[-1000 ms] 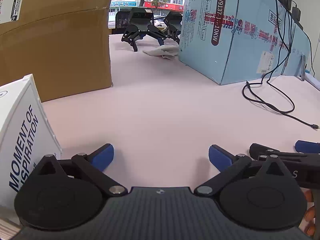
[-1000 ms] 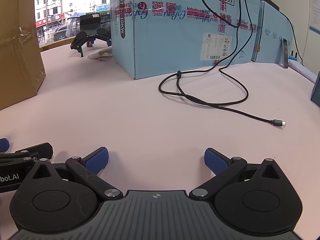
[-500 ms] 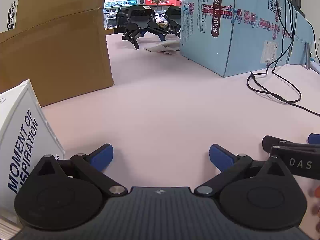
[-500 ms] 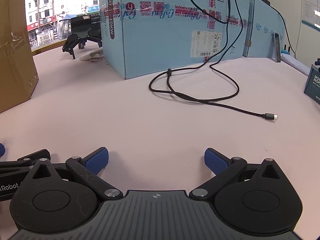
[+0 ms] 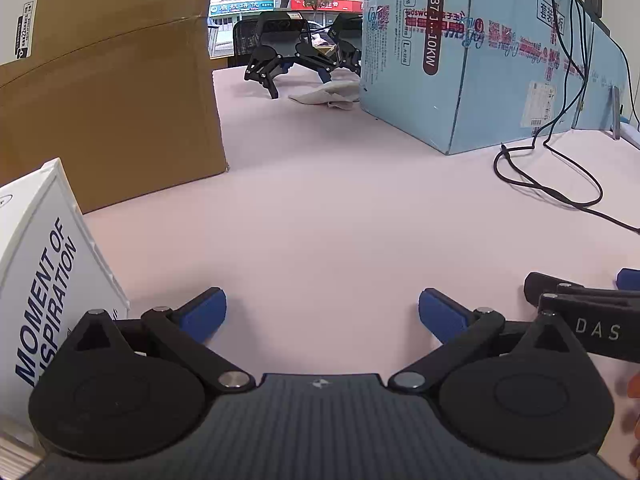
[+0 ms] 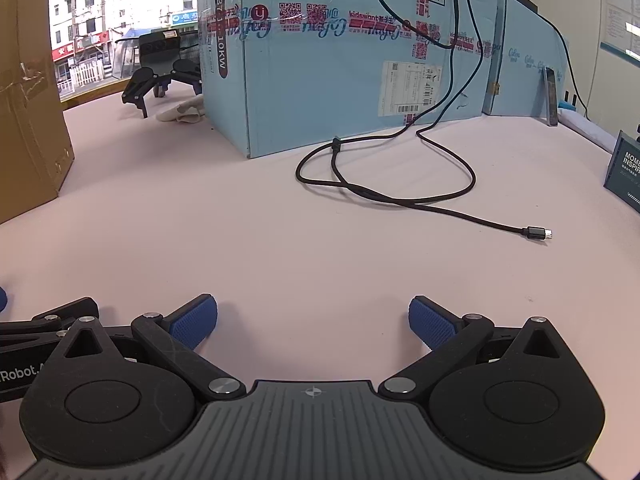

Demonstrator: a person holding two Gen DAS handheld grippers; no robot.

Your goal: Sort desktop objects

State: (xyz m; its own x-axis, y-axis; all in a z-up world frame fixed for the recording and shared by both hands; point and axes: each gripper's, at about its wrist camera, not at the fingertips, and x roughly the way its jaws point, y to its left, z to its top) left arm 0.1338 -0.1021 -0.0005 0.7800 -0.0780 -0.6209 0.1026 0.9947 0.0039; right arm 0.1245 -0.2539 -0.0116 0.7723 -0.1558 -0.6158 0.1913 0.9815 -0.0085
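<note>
My left gripper (image 5: 322,312) sits low over the pale pink surface (image 5: 340,208) with its blue-padded fingers (image 5: 204,314) spread wide and nothing between them. My right gripper (image 6: 313,320) is the same: fingers (image 6: 434,324) far apart, holding nothing, only bare surface in the gap. The two grippers lie side by side near the front edge of the surface; each camera catches the other's black linkage at its margin.

Just beside my left gripper, at the left front of the surface, stands a white box (image 5: 44,276) printed with "MOMENT OF INSPIRATION" in dark blue. Behind it, along the left edge, is a large brown cardboard box (image 5: 108,92). A large light-blue carton (image 6: 352,60) stands toward the back of the surface, ahead of my right gripper. A black cable (image 6: 400,196) hangs down the carton's face, loops on the surface in front of it and ends in a free plug (image 6: 538,233) lying flat, well apart from my right fingers. At the right edge a dark teal box (image 6: 628,176) with white lettering stands, only partly in view. At the far back, between the two big boxes, a spare pair of black grippers (image 5: 296,56) rests on the surface with a crumpled white cloth (image 5: 328,94) just beside the carton's corner.
</note>
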